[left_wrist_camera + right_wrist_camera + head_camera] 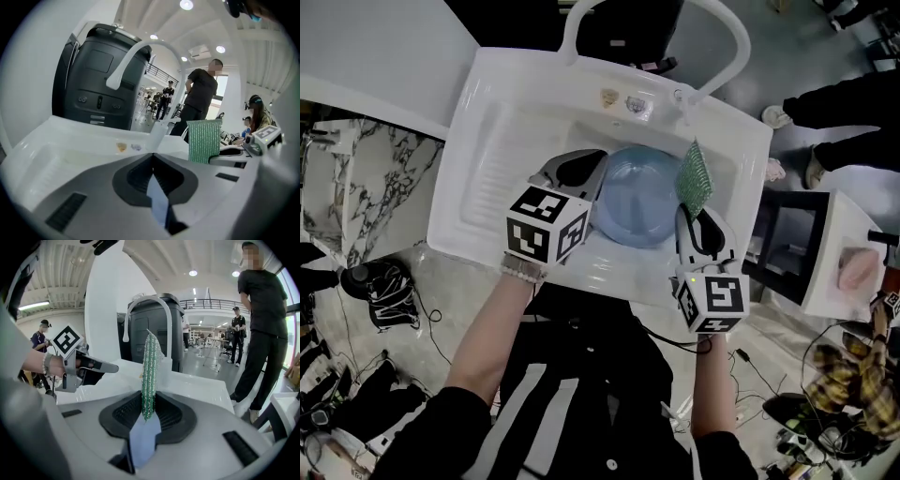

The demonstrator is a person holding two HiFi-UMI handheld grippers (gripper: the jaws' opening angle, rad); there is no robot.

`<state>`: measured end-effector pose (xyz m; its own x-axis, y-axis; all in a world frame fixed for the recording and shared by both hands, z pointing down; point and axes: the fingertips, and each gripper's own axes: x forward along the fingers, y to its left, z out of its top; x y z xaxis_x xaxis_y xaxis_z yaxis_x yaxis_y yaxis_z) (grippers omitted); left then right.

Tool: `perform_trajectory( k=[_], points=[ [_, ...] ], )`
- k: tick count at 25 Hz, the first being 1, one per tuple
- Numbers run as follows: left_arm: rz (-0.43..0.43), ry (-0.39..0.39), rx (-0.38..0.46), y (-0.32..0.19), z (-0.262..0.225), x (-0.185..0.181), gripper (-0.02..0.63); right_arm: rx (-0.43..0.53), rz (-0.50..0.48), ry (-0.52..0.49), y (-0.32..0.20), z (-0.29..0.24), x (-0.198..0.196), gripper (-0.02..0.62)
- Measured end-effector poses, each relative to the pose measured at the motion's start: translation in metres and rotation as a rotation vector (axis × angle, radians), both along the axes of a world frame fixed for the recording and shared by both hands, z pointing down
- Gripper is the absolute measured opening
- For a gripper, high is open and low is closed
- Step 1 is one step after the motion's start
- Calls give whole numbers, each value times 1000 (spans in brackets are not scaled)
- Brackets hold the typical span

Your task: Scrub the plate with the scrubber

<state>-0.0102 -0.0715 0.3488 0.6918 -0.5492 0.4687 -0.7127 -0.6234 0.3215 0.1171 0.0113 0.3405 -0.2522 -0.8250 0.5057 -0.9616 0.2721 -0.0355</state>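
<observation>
The plate, pale blue, lies in the white sink in the head view. Its left rim is at the fingertips of the left gripper, and the green scrubber rises just beyond the fingertips of the right gripper. In the left gripper view, the jaws are clenched on the thin plate edge. In the right gripper view, the jaws grasp the scrubber, which stands upright between them.

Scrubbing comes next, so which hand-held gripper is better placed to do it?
Right: the right hand-held gripper holds the green mesh scrubber beside the round blue plate; the left hand-held gripper clamps its rim.
</observation>
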Motion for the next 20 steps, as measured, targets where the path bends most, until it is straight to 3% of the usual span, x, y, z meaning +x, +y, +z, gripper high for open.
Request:
perform_trajectory(
  k=[7, 20],
  points=[
    [2, 24, 124, 11, -59, -6, 0, 113, 1, -17, -2, -47, -6, 89],
    [-30, 85, 234, 21, -120, -30, 0, 228, -28, -37, 2, -96, -35, 89]
  ],
)
